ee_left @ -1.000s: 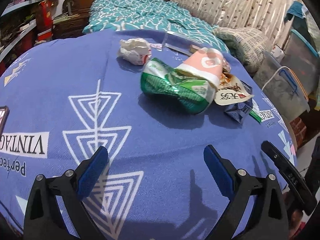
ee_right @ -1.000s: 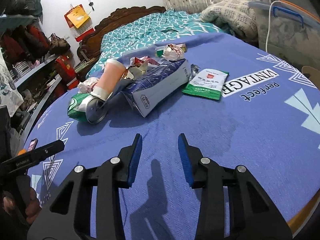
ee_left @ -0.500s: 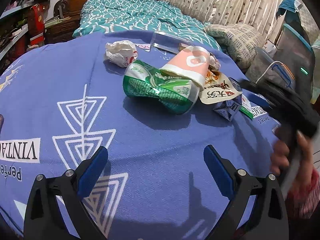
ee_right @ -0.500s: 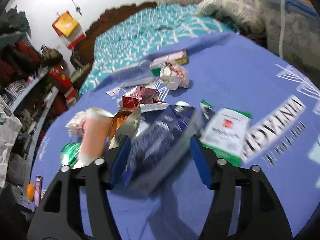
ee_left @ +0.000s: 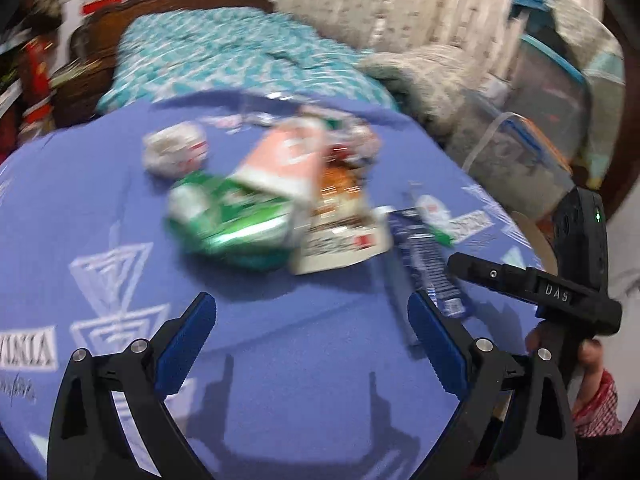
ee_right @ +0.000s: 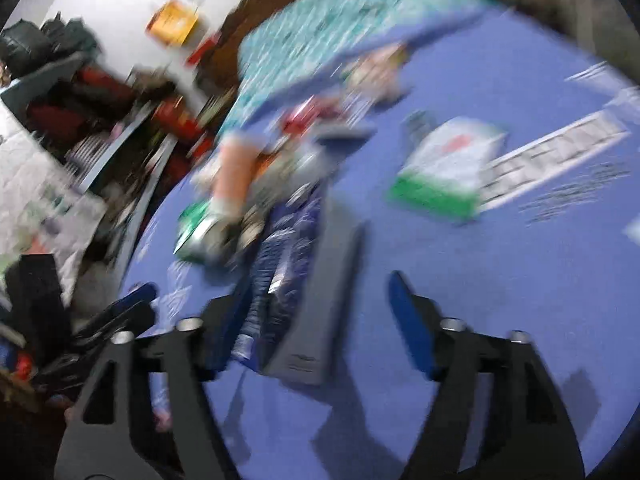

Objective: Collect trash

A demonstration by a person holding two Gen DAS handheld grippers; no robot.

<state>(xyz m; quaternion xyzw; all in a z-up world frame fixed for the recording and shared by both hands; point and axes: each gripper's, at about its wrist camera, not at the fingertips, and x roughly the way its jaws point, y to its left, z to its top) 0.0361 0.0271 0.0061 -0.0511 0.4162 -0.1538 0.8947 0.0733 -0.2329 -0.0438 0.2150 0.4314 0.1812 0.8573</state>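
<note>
Right claw (ee_right: 320, 316), jaws just widened, straddles flattened blue-and-white carton (ee_right: 296, 280).

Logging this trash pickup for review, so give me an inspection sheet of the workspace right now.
Surface: blue printed cloth over the table.
Job's things: crushed green can, pink cup, crumpled paper, snack wrapper, blue carton, green-and-white packet, bunched together.
Clutter: nothing seen.
Grippers: left gripper open, nothing between its pads. Right gripper open, jaws just widened, the carton's end between them, not pinched.
Cables: white cord by the storage boxes.
Surroundings: bed, curtain, cluttered shelves; both views blurred.
</note>
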